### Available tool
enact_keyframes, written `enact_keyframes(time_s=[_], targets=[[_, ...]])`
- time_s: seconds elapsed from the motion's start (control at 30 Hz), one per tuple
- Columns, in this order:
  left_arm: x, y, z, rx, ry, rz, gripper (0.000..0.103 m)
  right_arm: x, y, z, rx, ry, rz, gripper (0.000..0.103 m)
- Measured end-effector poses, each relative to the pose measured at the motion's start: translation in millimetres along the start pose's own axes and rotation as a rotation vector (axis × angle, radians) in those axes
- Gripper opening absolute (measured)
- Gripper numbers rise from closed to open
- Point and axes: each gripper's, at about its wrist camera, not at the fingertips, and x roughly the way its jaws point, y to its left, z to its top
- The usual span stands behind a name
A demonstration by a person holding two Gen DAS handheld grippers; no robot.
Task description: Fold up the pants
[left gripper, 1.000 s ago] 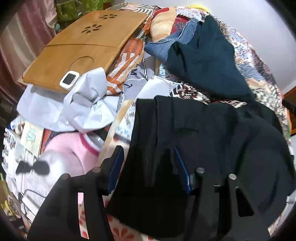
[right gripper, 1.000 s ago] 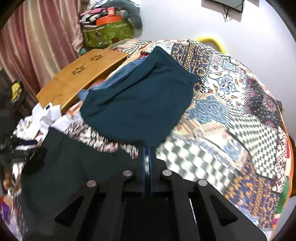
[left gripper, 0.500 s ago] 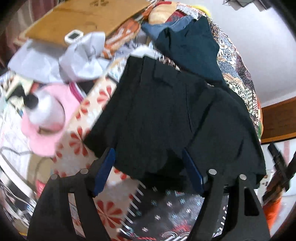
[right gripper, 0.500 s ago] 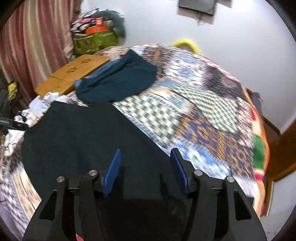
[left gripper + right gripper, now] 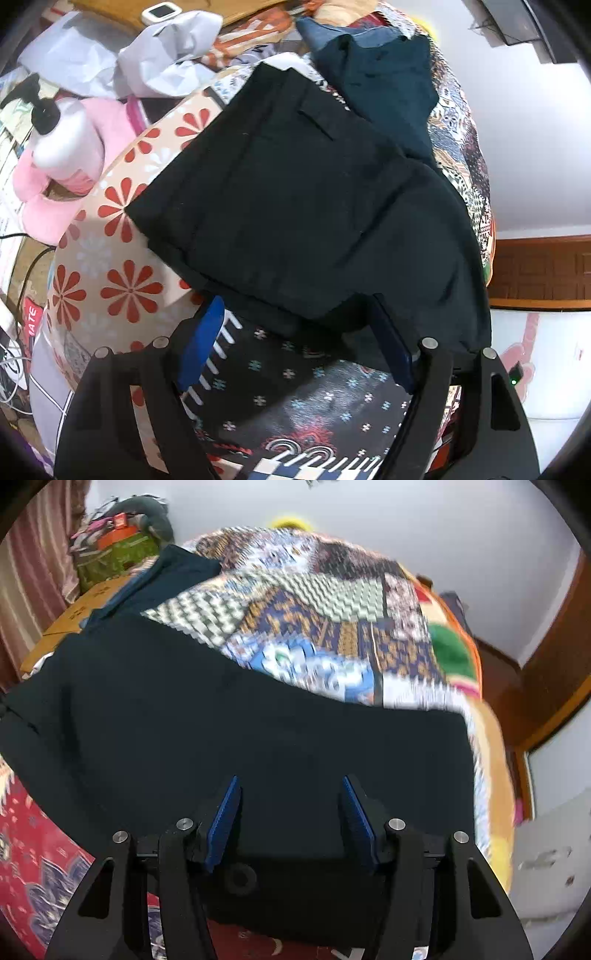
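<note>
1. Across the bed (image 5: 332, 602), its patchwork quilt a busy print of checks and florals, lie the black pants (image 5: 295, 192), folded into a broad flat slab. Their waistband end points away from me toward the far clutter, so the long axis in the left wrist view runs from upper left to lower right.
2. Beyond them a 2nd garment, dark teal (image 5: 384, 74), lies on the quilt just past the waistband, touching or nearly touching the black cloth; I cannot tell which.
3. Ahead of my left tool (image 5: 295, 343) the near edge of the pants sits just past the blue pads, not between them. The tool is spread wide and grips nothing.
4. Under my right tool (image 5: 290, 812) the black cloth fills the view, matte and smooth with few wrinkles. This tool is also spread apart and empty, and I judge it the nearer 1 to the fabric.
5. Off to the left, a pink soft toy (image 5: 55, 177) and crumpled white fabric (image 5: 162, 48) sit well apart from the fold.
6. My guess: the next fold crosses that long axis, near edge lifted toward the waistband.
</note>
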Motion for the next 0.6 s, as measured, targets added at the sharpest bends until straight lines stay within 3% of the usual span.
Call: enact_keyframes(time_s=[0.2, 0.27, 0.37, 0.43, 0.5, 0.57, 0.6], targets=[[11.5, -26.8, 7.7, 0.092, 0.003, -0.002, 0.079, -0.6, 1.1, -7.1, 0.026, -0.009, 0.003, 0.053], [23.6, -30.9, 8.7, 0.092, 0.031, -0.026, 0.079, 1.5, -0.6, -8.1, 0.034, -0.012, 0.011, 0.053], [31.6, -37.5, 9.9, 0.096, 0.006, 0.0, 0.078, 2.4, -3.8, -11.4, 0.055, -0.021, 0.022, 0.054], [30.8, -43.8, 11.2, 0.112, -0.034, 0.055, 0.06, 5.0, -4.3, -11.2, 0.064, -0.026, 0.026, 0.054], [25.6, -56.1, 9.4, 0.18, -0.105, 0.181, 0.022, 4.9, -4.9, -12.0, 0.068, -0.027, 0.027, 0.054], [14.5, -67.3, 3.6, 0.254, -0.189, 0.257, 0.011, 4.9, -4.2, -11.6, 0.067, -0.024, 0.026, 0.054], [5.5, -73.3, 0.2, 0.28, -0.243, 0.286, 0.011, 4.7, -4.4, -11.9, 0.064, -0.023, 0.025, 0.054]])
